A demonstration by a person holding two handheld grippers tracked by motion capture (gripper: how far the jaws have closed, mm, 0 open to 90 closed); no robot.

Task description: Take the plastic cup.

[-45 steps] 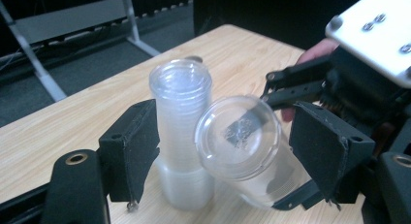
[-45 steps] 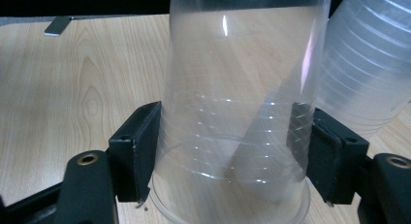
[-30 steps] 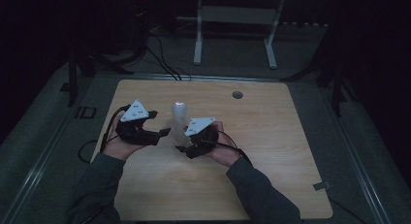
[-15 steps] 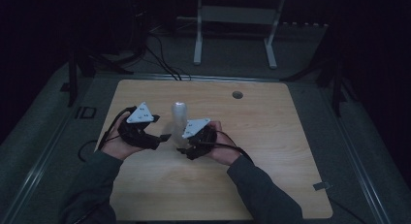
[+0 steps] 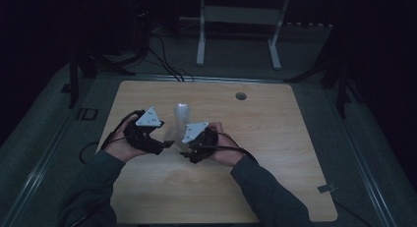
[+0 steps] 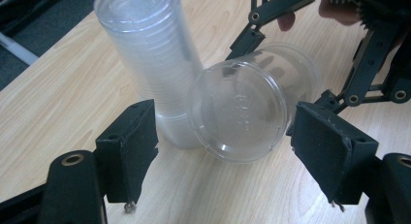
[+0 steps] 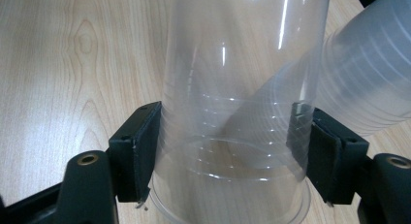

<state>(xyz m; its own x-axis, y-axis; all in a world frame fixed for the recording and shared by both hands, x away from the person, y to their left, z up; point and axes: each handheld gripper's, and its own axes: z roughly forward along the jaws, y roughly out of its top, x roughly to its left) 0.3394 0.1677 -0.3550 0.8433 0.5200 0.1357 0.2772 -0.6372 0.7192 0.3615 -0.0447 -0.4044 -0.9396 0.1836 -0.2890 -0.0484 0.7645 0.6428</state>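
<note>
An upside-down stack of clear plastic cups (image 5: 181, 118) stands mid-table; in the left gripper view the stack (image 6: 150, 64) is at the upper left. A single clear cup (image 7: 237, 112) is held on its side near its rim, with my right gripper (image 7: 228, 151) shut on it. In the high view that right gripper (image 5: 189, 152) sits just right of the stack. The cup's round base (image 6: 240, 115) faces my left gripper (image 6: 223, 151), whose jaws stand open on either side of it without touching. From above, the left gripper (image 5: 167, 144) is just left of the cup.
The wooden table (image 5: 275, 138) has a round cable hole (image 5: 240, 96) at the back right. A white metal stand (image 5: 241, 25) and cables (image 5: 157, 50) lie on the dark floor beyond the far edge. Bare wood lies to the right and in front.
My left gripper has edged right, closer to the held cup's base. The right gripper has stayed almost in place with the cup.
</note>
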